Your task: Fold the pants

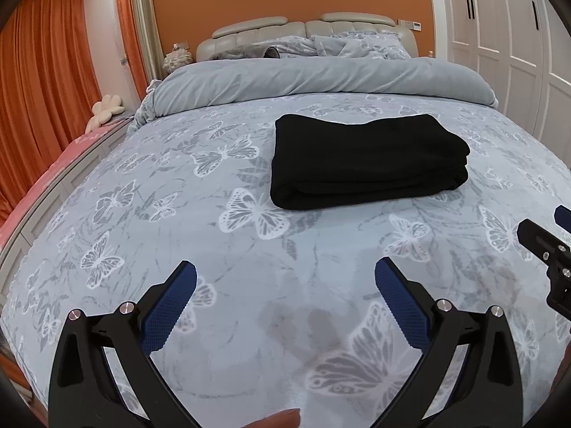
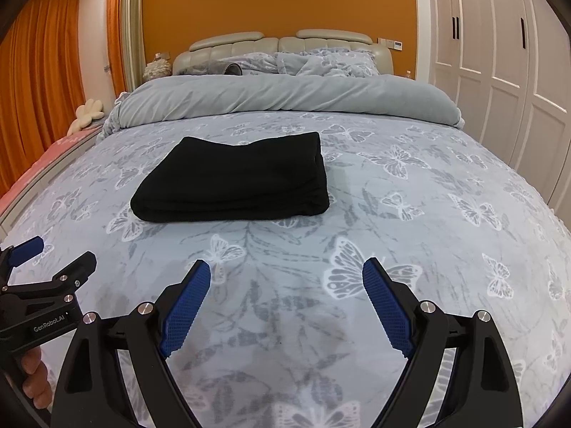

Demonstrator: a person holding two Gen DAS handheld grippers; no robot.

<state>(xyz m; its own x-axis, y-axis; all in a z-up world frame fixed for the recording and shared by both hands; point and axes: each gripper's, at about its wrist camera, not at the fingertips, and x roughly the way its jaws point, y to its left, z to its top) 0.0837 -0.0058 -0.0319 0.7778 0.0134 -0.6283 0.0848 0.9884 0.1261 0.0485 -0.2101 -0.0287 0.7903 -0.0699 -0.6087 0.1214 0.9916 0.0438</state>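
Left tongs: left gripper (image 1: 285,278), jaws spread wide, nothing between the blue pads (image 1: 167,312); I hold it over bare bedspread on the near side, well short of the garment.
Right tongs: right gripper (image 2: 286,276), jaws likewise wide and empty, level with the left one and just beside it; its neighbour shows at the left edge of the right wrist view.
Task item: pants (image 2: 232,178), black, lying as a compact folded rectangle in the middle of the bed, far of both grippers and touching neither.
Fold state: I count stacked layers along the near edge and a rounded fold at the right end; I judge the folding done or all but done.
Poor view: the cloth is so dark that I cannot tell whether a waistband or hem sticks out on the far side.
Support: bedspread (image 1: 142,214), pale blue with white butterflies, soft and lightly rumpled; a rolled grey duvet (image 1: 321,78) lies beyond the pants.
Surroundings: headboard (image 2: 282,44) and pillows at the far end, orange curtains (image 1: 39,82) left, white wardrobe doors (image 2: 499,53) right.
Step in hand: I read this as standing off to check the stack.
Doing it well: I would keep both jaws apart and clear of the cloth, look along the near edge for uneven layers, and only if one shows, come in low from the near side and press flat, not pinch.
Risk: a grip on the top layer alone would peel the fold open on this soft bedding.
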